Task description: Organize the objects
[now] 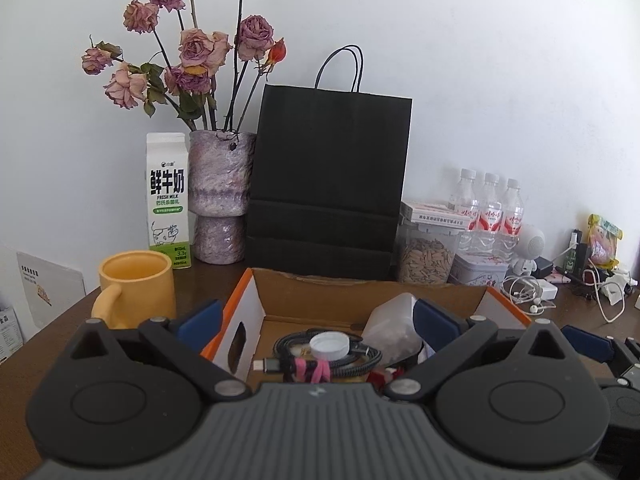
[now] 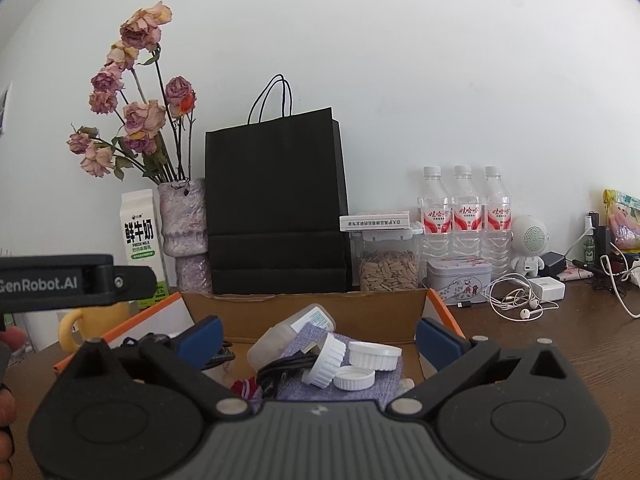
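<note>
Milk carton reads "FRESH MILK"; both tools gape.

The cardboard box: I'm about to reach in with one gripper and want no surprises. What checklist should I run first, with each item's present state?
1. Left gripper open and empty: ok.
2. Right gripper open and empty: ok.
3. Cardboard box open on top: ok.
4. White caps lying loose on the blue cloth, reachable: ok.
5. Coiled cable bundled with a pink tie: ok.
6. Yellow mug clear of the box: cannot tell.
</note>
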{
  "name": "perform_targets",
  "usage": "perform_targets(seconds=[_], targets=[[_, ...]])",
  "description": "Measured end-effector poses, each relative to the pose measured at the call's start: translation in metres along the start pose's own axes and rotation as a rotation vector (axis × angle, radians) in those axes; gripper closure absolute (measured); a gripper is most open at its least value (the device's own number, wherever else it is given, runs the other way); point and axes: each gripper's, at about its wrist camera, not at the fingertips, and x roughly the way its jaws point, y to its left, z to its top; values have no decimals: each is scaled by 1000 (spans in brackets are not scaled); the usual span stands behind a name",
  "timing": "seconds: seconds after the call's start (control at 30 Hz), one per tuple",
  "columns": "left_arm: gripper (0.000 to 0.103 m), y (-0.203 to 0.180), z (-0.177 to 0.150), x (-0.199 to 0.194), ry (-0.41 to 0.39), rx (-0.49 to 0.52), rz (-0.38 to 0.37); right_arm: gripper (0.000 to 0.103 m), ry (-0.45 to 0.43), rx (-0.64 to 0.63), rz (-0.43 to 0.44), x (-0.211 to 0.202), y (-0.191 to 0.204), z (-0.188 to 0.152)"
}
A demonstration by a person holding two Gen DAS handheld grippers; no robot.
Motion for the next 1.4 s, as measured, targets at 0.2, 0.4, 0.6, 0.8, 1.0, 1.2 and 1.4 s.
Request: perform_targets(seconds=[0.2, 0.4, 0.6, 0.8, 1.0, 1.2, 1.4], targets=[[0, 10, -19, -36, 85, 14, 10, 0, 80, -23, 20, -38, -1, -10], [0, 18, -36, -69, 165, 35, 19, 0, 169, -9, 45, -87, -2, -20], [0, 17, -46, -100, 196, 79, 14, 0, 210, 36, 49, -127, -6, -22], [0, 14, -51, -122, 203, 90, 6, 0, 200, 38, 51, -149, -4, -18], [0, 13, -50, -133, 193, 89, 8, 0, 187, 38, 58, -160, -3, -15], [0, 12, -49, -138, 189, 88, 8, 0, 180, 39, 56, -165, -3, -14], [0, 12, -49, -139, 189, 88, 7, 0, 179, 39, 56, -167, -3, -14]])
